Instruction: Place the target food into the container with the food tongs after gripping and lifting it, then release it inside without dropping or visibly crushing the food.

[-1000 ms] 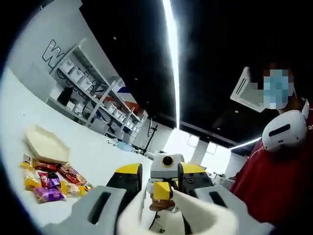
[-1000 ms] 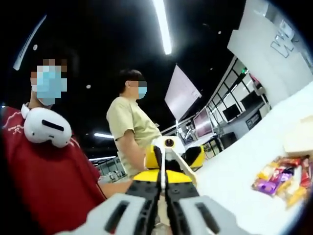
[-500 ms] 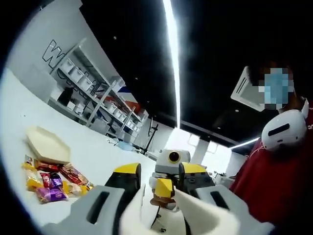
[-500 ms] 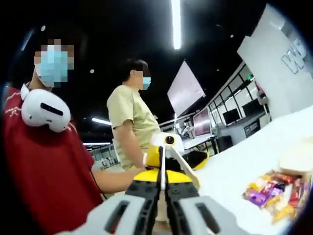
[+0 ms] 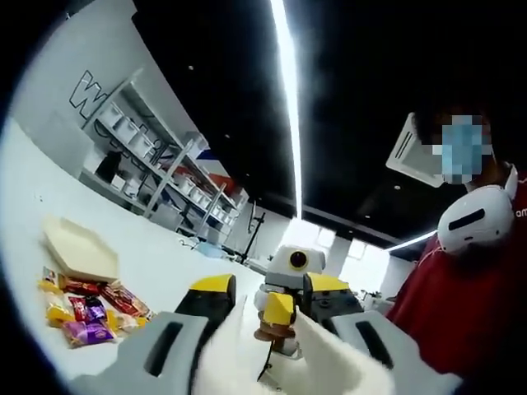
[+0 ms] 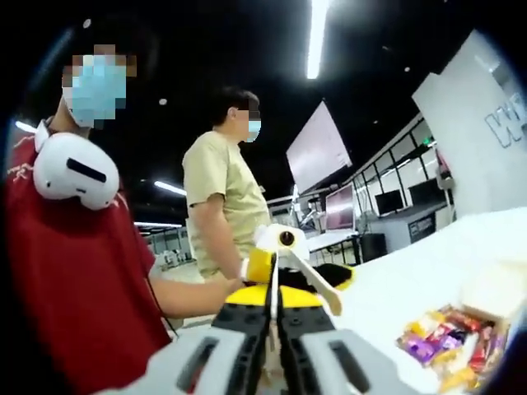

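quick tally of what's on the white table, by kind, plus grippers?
Beige hexagonal container: 1
Pile of colourful wrapped snacks: 1 pile, pieces too small to count
Yellow-and-black two-jaw grippers: 2, left gripper, right gripper
Total: 4

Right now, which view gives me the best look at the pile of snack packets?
The left gripper view: the snack packets lie spread out beside the container. In the right gripper view the pile sits against the picture's edge, partly cut off.
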`<state>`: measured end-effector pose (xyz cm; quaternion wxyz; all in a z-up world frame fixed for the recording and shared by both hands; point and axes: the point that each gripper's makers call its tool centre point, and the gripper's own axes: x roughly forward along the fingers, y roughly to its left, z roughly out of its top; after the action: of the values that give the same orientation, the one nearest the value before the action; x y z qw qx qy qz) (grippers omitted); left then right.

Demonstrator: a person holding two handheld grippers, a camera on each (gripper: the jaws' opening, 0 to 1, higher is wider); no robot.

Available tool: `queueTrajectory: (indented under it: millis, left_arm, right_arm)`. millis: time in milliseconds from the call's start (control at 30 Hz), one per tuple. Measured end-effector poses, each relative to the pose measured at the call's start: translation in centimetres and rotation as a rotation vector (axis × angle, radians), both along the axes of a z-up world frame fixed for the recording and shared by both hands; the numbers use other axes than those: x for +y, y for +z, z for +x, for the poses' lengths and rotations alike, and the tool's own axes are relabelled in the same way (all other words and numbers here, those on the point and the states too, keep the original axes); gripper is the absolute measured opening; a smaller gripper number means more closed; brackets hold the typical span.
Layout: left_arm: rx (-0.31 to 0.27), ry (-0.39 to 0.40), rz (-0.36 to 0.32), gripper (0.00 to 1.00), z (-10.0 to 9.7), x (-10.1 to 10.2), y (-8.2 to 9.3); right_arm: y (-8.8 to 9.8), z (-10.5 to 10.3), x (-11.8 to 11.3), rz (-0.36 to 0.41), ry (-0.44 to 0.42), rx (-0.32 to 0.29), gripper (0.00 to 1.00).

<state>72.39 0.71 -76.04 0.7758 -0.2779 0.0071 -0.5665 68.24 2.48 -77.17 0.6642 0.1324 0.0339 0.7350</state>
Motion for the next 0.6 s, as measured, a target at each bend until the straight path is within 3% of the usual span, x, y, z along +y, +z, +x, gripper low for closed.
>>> queueTrajectory:
  millis: [600]
  left_arm:
    - [0.003,-0.018,-0.014,0.29,-0.59,0.15,0.17]
  right_arm:
    - [0.04,-0.43,0.34,-0.007,0.033,0.052,0.00]
